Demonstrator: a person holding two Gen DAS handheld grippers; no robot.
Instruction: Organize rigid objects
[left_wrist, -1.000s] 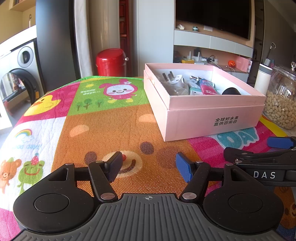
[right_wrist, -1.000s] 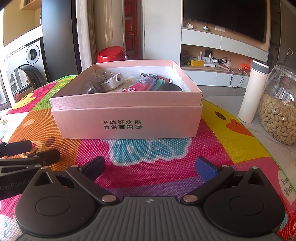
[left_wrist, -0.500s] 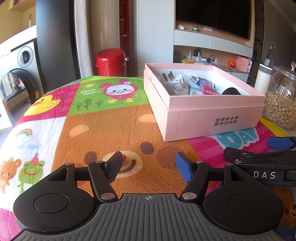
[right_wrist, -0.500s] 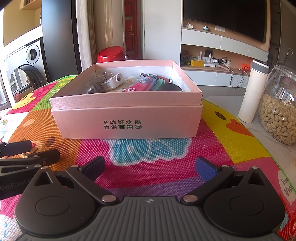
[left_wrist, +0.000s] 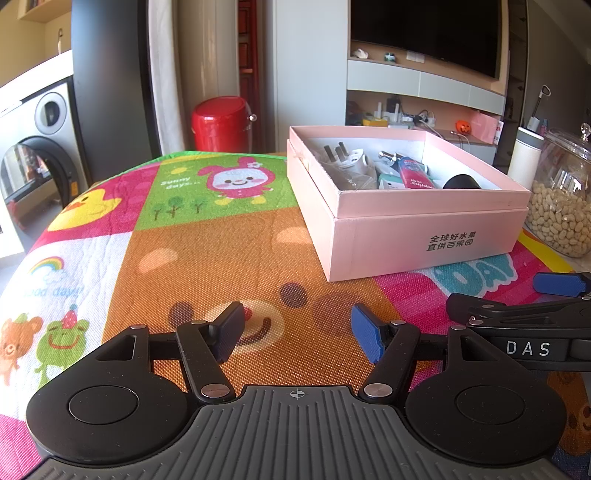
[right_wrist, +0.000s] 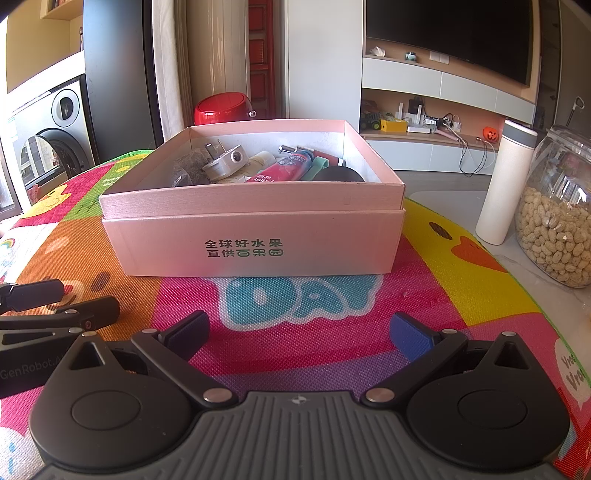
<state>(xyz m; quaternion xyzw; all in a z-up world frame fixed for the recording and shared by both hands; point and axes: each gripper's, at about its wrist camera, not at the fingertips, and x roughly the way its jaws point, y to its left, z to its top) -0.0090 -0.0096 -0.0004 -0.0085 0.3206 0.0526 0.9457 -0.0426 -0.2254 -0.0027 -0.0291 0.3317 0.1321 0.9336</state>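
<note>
Right now both grippers sit low over a colourful cartoon-print mat (right_wrist: 436, 266), side by side and close together. The left gripper (left_wrist: 297, 330) has its jaws spread apart with only the orange part of the mat between them; nothing is held. The right gripper (right_wrist: 299, 332) likewise has its jaws wide apart over the pink and purple weave, empty.

The pink box (right_wrist: 255, 236) stands open on the mat, just beyond the right gripper and to the far right of the left one, green printed characters on its near wall. Inside, at the left, lies a white plug adapter (right_wrist: 225, 162) with its prongs pointing up and to the left, beside a dark speckled pouch (right_wrist: 188, 168). A red tube (right_wrist: 284, 168) lies slanted across the middle, a teal item (right_wrist: 318, 166) just to its right, and a black round object (right_wrist: 338, 174) against the near right of the interior.

Off the right edge of the mat, a white flask with a grey cap (right_wrist: 506, 184) stands upright next to a glass jar of peanuts (right_wrist: 557, 221). Far behind the mat are a red bin (left_wrist: 221, 123) and, at the far left, a washing machine (left_wrist: 40, 147).
</note>
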